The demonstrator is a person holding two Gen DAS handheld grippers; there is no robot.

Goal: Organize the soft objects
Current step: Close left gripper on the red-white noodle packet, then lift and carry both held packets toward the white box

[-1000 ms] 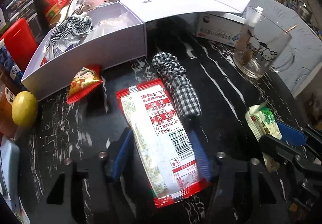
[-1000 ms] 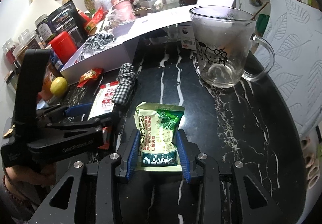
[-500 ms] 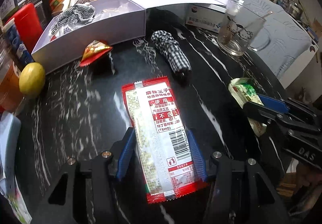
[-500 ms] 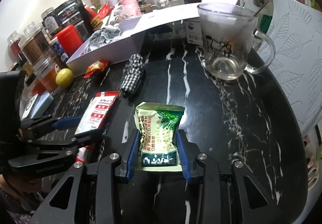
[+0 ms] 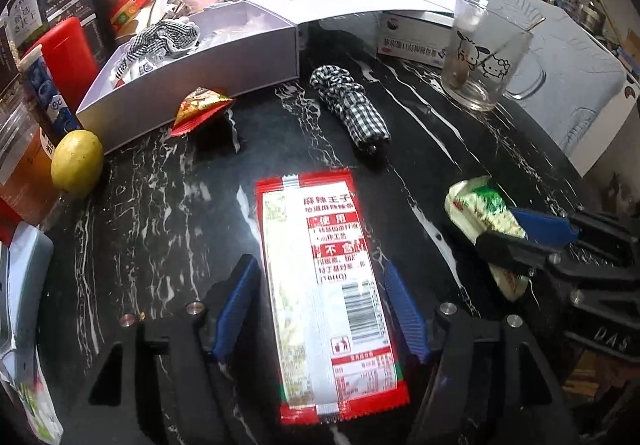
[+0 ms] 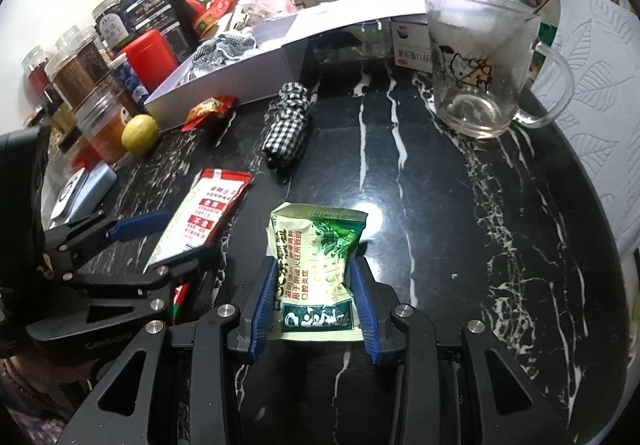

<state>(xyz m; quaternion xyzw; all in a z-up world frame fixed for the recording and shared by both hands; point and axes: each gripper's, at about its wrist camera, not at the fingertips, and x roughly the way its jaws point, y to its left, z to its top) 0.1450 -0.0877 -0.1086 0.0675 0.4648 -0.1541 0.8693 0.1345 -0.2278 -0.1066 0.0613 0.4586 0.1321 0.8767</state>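
Sitting far left on the black marble table [image 5: 460, 149], the big white box [image 5: 192, 85] already holds a checked scrunchie [image 5: 168, 37] and some packets. The left gripper [image 5: 320, 309] is opening; its blue pads stand just off the long red snack packet [image 5: 320, 285], which lies between them. The right gripper [image 6: 316, 305] squeezes the small green packet [image 6: 316, 265]. Carry each softly to the box, I think, without crushing. Another checked scrunchie [image 5: 352, 109] waits nearby.

The left tongs [image 5: 322, 309] have drawn back from the checked scrunchie [image 5: 349, 107], jaws opening around the red-edged packet [image 5: 324, 285].
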